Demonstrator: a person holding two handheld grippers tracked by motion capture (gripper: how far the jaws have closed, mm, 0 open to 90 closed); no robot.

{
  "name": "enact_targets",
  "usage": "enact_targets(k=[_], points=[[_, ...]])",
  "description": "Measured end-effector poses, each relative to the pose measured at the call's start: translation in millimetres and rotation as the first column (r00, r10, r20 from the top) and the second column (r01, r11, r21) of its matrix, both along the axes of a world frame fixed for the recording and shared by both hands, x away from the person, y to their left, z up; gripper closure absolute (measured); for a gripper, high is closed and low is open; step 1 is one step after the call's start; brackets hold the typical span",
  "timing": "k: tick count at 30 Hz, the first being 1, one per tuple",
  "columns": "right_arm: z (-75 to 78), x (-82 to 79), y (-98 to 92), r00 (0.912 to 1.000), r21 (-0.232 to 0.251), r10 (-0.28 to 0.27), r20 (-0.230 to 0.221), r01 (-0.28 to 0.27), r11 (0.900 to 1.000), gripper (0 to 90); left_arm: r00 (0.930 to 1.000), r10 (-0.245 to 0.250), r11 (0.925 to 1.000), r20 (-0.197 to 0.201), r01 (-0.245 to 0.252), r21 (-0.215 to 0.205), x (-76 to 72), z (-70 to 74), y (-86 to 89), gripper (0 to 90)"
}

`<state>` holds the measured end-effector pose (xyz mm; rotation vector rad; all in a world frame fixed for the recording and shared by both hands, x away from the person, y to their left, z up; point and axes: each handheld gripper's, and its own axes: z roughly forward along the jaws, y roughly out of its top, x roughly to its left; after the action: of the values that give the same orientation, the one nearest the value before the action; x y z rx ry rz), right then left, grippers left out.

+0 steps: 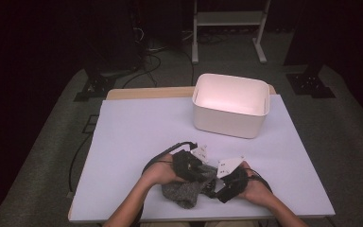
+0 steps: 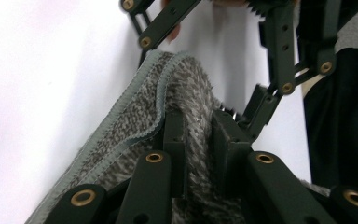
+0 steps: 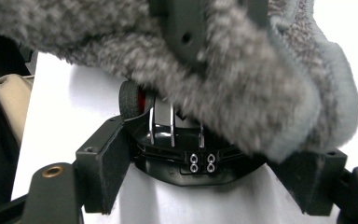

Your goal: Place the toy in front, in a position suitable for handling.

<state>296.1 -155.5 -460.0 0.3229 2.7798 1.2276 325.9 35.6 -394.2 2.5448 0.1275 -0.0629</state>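
Observation:
A grey fuzzy fabric pouch (image 1: 184, 193) with a smooth grey trim lies at the table's front edge between both hands. My left gripper (image 1: 204, 175) is shut on a fold of this pouch (image 2: 186, 98); in the left gripper view its pads pinch the fabric just below the trimmed rim (image 2: 198, 122). My right gripper (image 1: 216, 187) faces it from the right. In the right gripper view the jaws hold a glossy black toy car (image 3: 177, 156) with a dark wheel and chrome pipes, just under the overhanging pouch (image 3: 242, 88). The right gripper (image 3: 212, 175) is shut on the car.
A white plastic bin (image 1: 227, 124) stands at the back right of the white table sheet (image 1: 137, 137). Dark floor, cables and a white stand frame lie beyond the far edge. The person's forearms come in from the bottom.

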Motion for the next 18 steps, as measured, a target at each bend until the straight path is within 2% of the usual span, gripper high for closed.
enact_targets(k=[6, 10, 18], points=[[-0.2, 1.0, -0.8, 1.0000, 0.006, 0.005, 0.006, -0.005, 1.000, 23.2, 0.9975, 0.068, 0.9974, 0.016, -0.069, 0.023, 6.8, -0.4, 25.2, 76.9], [-0.7, 0.7, -0.7, 1.0000, 0.006, 0.005, 0.002, -0.005, 1.000, 23.2, 0.9937, 0.112, 0.9932, 0.010, -0.112, 0.030, 8.9, -2.0, 45.4, 76.9], [-1.8, 1.8, -1.2, 0.9999, 0.006, 0.011, 0.002, -0.011, 1.000, 23.2, 0.9807, 0.196, 0.9802, -0.001, -0.195, 0.031, 9.7, -4.8, 82.9, 76.8]])
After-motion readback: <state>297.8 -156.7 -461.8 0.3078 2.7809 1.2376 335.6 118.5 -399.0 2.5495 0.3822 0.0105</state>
